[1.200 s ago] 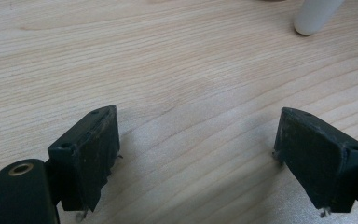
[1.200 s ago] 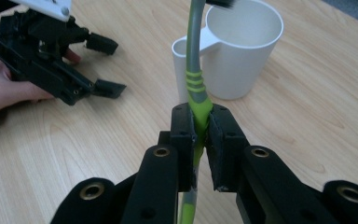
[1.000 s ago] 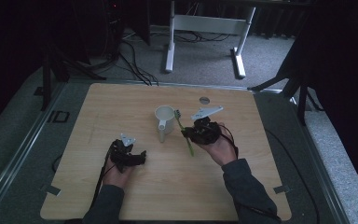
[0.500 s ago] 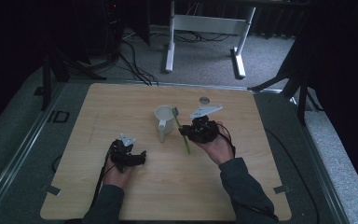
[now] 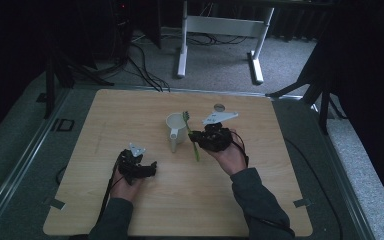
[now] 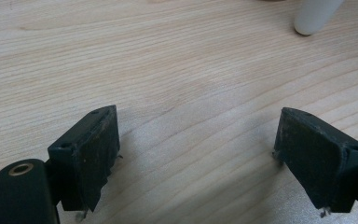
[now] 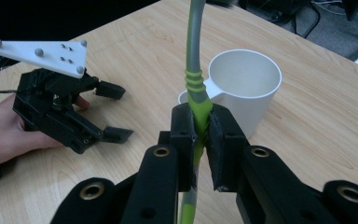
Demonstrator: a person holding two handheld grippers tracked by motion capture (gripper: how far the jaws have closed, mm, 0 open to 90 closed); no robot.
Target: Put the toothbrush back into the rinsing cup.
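Observation:
A white cup [image 5: 175, 131] with a handle stands at the table's middle. My right gripper [image 5: 198, 140] is just right of it, shut on a green and grey toothbrush [image 5: 195, 150]. In the right gripper view the jaws pinch the toothbrush [image 7: 195, 79] at its green neck, and the brush rises steeply in front of the cup [image 7: 244, 84]. My left gripper [image 5: 150, 168] rests low on the wood at front left, open with nothing between its jaws [image 6: 196, 140]. A bit of the cup [image 6: 314, 16] shows at the top of the left gripper view.
A small round disc [image 5: 219, 106] lies near the table's far edge. Beyond the wooden table [image 5: 130, 110] stand a white desk frame [image 5: 220, 25] and floor cables. The left gripper [image 7: 114, 112] and its hand [image 7: 0, 126] sit left of the cup.

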